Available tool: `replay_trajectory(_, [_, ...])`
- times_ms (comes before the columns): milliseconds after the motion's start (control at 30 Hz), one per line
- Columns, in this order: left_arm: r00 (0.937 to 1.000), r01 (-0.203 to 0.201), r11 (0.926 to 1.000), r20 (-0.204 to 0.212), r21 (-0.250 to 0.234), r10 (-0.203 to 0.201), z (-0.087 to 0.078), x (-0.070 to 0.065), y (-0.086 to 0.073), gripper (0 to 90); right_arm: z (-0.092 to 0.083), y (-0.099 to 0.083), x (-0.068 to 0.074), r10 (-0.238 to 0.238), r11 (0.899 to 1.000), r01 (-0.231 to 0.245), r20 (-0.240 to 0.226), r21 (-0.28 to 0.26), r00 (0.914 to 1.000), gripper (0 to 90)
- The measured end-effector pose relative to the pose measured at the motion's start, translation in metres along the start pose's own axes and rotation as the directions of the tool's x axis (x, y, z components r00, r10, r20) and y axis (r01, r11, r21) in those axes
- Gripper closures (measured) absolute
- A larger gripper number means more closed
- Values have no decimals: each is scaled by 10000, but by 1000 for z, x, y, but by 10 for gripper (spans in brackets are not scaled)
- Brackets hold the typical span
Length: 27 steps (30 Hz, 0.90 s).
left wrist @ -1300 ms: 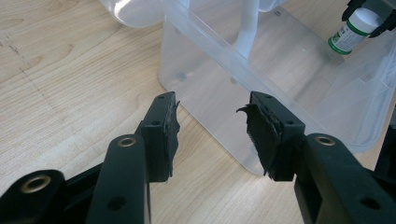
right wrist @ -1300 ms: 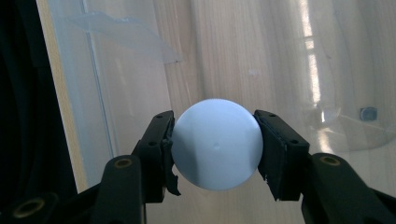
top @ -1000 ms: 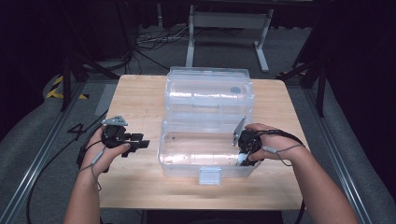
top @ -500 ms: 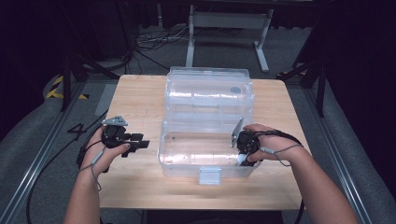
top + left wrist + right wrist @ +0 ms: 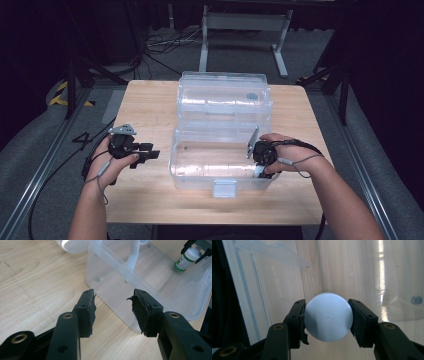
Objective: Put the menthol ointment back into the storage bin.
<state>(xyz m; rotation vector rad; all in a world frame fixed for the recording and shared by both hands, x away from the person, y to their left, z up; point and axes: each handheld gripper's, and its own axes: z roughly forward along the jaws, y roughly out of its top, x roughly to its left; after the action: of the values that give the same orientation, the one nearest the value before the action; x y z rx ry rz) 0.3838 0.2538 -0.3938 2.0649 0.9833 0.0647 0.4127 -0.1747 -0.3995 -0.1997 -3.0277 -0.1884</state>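
— Nothing has moved since the earlier frame; both hands sit where they were. What's the right gripper [image 5: 326, 317] doing?

— Its jaws are clamped on a white bottle [image 5: 327, 316] with a green band, held low inside the clear plastic box [image 5: 200, 172].

— And the left gripper [image 5: 113, 310]?

— Jaws apart, nothing between them, hovering over the wooden table [image 5: 37, 285] just beside the box wall.

— So the step?

— Probably setting the bottle down in the box. Next: lower it to the floor, then let go cleanly.
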Motion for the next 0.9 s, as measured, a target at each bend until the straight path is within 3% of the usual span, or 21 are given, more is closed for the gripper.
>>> replay_trajectory(367, [10000, -10, 10000, 25, -14, 10, 0, 0, 0, 535, 1, 1, -1, 198, 9990, -191, -162, 409, 9997, 501])
replay_trajectory(900, [10000, 6, 10000, 33, 15, -6, 0, 0, 0, 534, 2, -1, -3, 291, 9987, -282, -199, 426, 9994, 490])
